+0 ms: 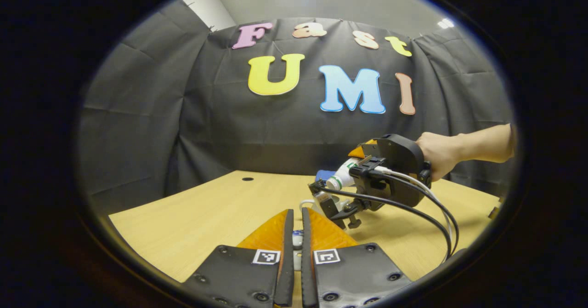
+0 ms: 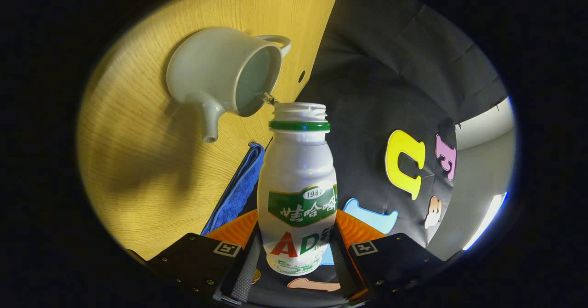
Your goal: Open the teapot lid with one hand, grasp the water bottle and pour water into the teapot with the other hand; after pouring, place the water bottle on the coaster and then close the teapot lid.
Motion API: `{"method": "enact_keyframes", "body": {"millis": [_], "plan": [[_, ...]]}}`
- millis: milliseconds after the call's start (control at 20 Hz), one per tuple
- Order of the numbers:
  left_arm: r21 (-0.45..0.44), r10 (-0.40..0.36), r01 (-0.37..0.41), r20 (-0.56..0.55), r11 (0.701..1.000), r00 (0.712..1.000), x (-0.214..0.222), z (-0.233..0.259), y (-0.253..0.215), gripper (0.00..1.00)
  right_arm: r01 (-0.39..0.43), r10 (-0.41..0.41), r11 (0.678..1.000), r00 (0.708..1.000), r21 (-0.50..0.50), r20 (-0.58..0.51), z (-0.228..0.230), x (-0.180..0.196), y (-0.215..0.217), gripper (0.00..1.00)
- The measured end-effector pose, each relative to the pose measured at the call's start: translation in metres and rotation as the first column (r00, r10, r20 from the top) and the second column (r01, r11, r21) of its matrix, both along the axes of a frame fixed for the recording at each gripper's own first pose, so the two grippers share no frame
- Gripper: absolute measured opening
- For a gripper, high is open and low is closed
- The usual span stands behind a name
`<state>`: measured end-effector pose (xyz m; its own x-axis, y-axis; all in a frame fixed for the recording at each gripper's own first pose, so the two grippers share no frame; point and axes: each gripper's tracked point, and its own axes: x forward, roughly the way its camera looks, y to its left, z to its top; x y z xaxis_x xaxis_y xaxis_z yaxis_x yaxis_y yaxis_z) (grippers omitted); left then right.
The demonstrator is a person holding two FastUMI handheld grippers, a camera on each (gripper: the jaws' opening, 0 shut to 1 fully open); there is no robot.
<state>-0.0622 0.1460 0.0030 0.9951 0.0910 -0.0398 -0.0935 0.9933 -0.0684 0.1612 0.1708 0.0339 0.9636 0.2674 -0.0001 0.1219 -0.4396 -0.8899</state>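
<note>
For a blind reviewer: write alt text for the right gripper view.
The right gripper holds an uncapped water bottle tipped sideways, its mouth at the open top of a pale teapot with no lid on, standing on a wooden table. A blue cloth lies beside the teapot.

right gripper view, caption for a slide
Tongs tip the bottle over the open teapot on the table.

Wood table [image 1: 202,216] w/ small dark hole [image 1: 247,179] nr back edge; blue cloth [image 2: 239,188] on it.
</note>
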Motion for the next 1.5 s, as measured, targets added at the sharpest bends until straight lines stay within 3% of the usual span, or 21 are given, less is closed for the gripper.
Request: {"method": "enact_keyframes", "body": {"millis": [300, 350, 400, 500, 1000, 1300, 1450, 1500], "plan": [[0.0, -0.002, 0.002, -0.005, 1.0, 1.0, 0.0, -0.003, -0.001, 0.13, -0.021, 0.023, 0.998, 0.999, -0.053, 0.033, 0.006, -0.003, 0.005, 0.72], [0.002, -0.002, 0.002, -0.005, 1.0, 1.0, 0.0, -0.002, -0.001, 0.17, -0.024, 0.027, 0.998, 0.999, -0.062, 0.037, 0.006, -0.003, 0.005, 0.72], [0.003, -0.003, 0.003, -0.005, 1.0, 1.0, -0.002, -0.002, -0.001, 0.13, -0.03, 0.033, 0.997, 0.999, -0.071, 0.043, 0.007, -0.003, 0.006, 0.72], [0.001, -0.004, 0.004, -0.004, 1.0, 1.0, 0.0, -0.002, -0.001, 0.13, -0.034, 0.039, 0.996, 0.998, -0.082, 0.055, 0.009, -0.003, 0.007, 0.72], [-0.004, -0.005, 0.005, -0.013, 1.0, 1.0, 0.0, -0.005, -0.001, 0.13, -0.054, 0.058, 0.996, 0.997, -0.065, 0.05, 0.009, -0.001, 0.009, 0.72], [-0.009, 0.002, -0.002, -0.003, 1.0, 1.0, -0.001, 0.0, 0.002, 0.13, -0.047, 0.052, 0.992, 0.998, 0.115, -0.039, -0.009, 0.007, 0.002, 0.74], [-0.005, 0.008, -0.008, 0.013, 1.0, 1.0, 0.0, 0.007, 0.005, 0.17, -0.024, 0.05, 0.961, 0.995, 0.275, -0.087, -0.016, 0.003, -0.01, 0.72], [-0.003, 0.007, -0.007, 0.02, 1.0, 1.0, 0.0, 0.009, 0.006, 0.13, -0.015, 0.053, 0.944, 0.993, 0.329, -0.108, -0.018, 0.001, -0.01, 0.72]]}}
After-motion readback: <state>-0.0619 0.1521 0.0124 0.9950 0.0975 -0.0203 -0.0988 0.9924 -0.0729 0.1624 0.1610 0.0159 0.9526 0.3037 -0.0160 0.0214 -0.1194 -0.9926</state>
